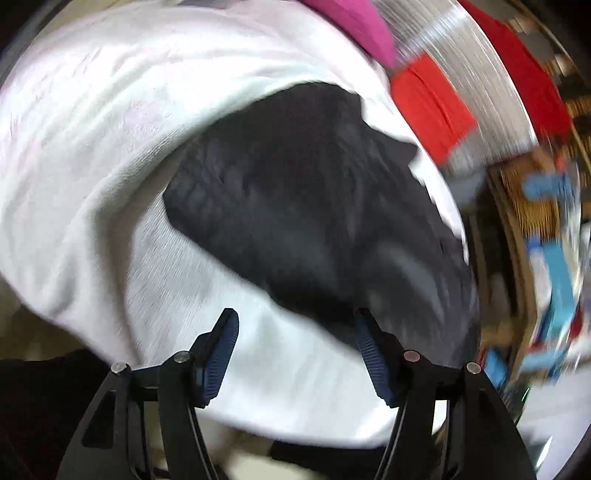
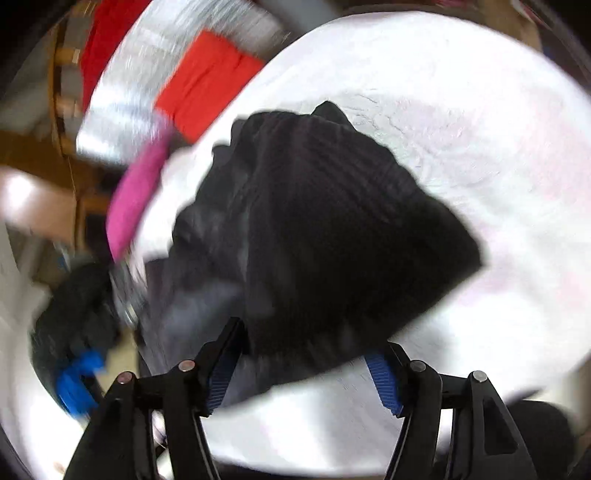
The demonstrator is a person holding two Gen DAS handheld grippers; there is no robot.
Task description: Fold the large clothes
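Note:
A crumpled black knit garment [image 1: 314, 221] lies on a white cloth-covered surface [image 1: 92, 166]. My left gripper [image 1: 295, 332] is open, its blue-padded fingers just short of the garment's near edge. In the right wrist view the same black garment [image 2: 332, 229] fills the middle on the white surface [image 2: 498, 166]. My right gripper [image 2: 306, 354] is open, its jaws wide apart at the garment's near hem, which overlaps both fingertips. My left gripper [image 2: 79, 380] shows blurred at the lower left. Both views are motion-blurred.
A pink cloth [image 1: 354, 22] and a folded red cloth [image 1: 432, 110] lie beyond the white surface on a silvery sheet [image 1: 476, 74]; both show in the right wrist view, pink [image 2: 136, 199] and red [image 2: 207, 81]. Wooden furniture [image 1: 524, 199] stands at the side.

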